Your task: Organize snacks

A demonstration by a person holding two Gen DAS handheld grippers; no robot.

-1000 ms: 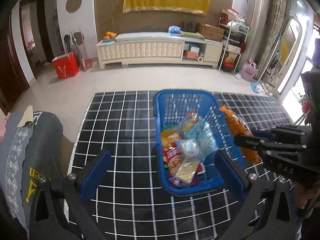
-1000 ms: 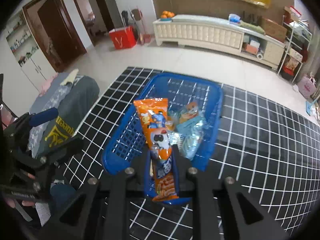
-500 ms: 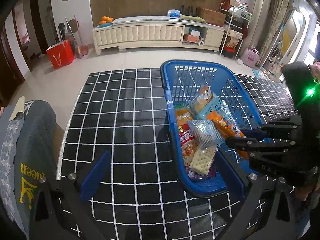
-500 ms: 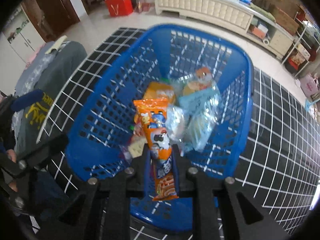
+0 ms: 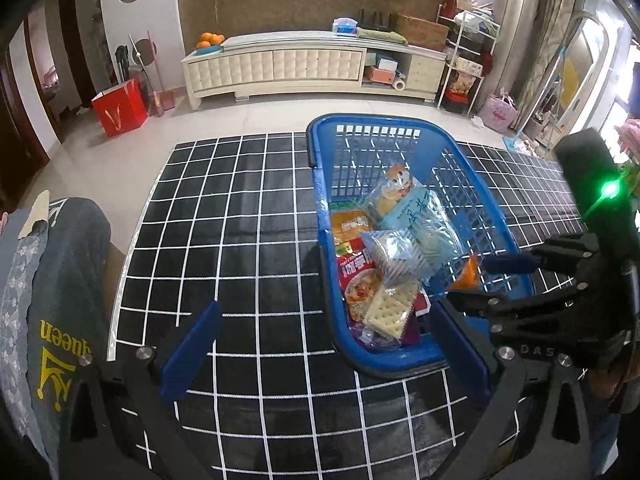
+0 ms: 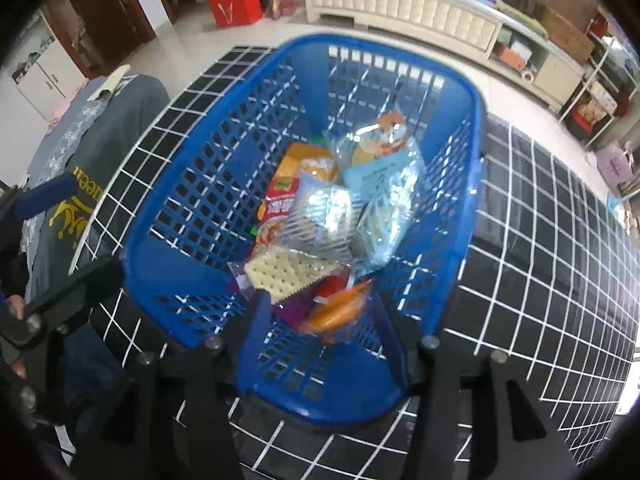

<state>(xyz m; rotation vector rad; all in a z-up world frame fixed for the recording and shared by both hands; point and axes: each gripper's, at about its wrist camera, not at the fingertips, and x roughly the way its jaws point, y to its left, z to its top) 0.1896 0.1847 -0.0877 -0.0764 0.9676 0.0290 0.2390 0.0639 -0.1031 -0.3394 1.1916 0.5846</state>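
Observation:
A blue plastic basket (image 5: 400,360) stands on a black grid-lined mat and holds several snack packs. It fills the right wrist view (image 6: 476,152). My right gripper (image 6: 324,320) is open, its fingers inside the basket's near end. An orange snack pack (image 6: 340,312) lies loose between them on the basket floor. A cracker pack (image 6: 288,272) lies just beyond it. In the left wrist view the right gripper (image 5: 476,280) reaches in over the basket's right rim, the orange pack (image 5: 466,276) beside it. My left gripper (image 5: 324,352) is open and empty above the mat, before the basket's near rim.
The black grid mat (image 5: 224,248) covers the table. A grey garment with yellow print (image 5: 56,340) lies over the mat's left edge. Beyond are a white low cabinet (image 5: 312,68), a red bag (image 5: 120,106) on the floor, and shelves at the right.
My right gripper moved down into the basket, opened and let go of the orange snack pack, which now lies in the basket. The left gripper stayed open and shifted slightly.

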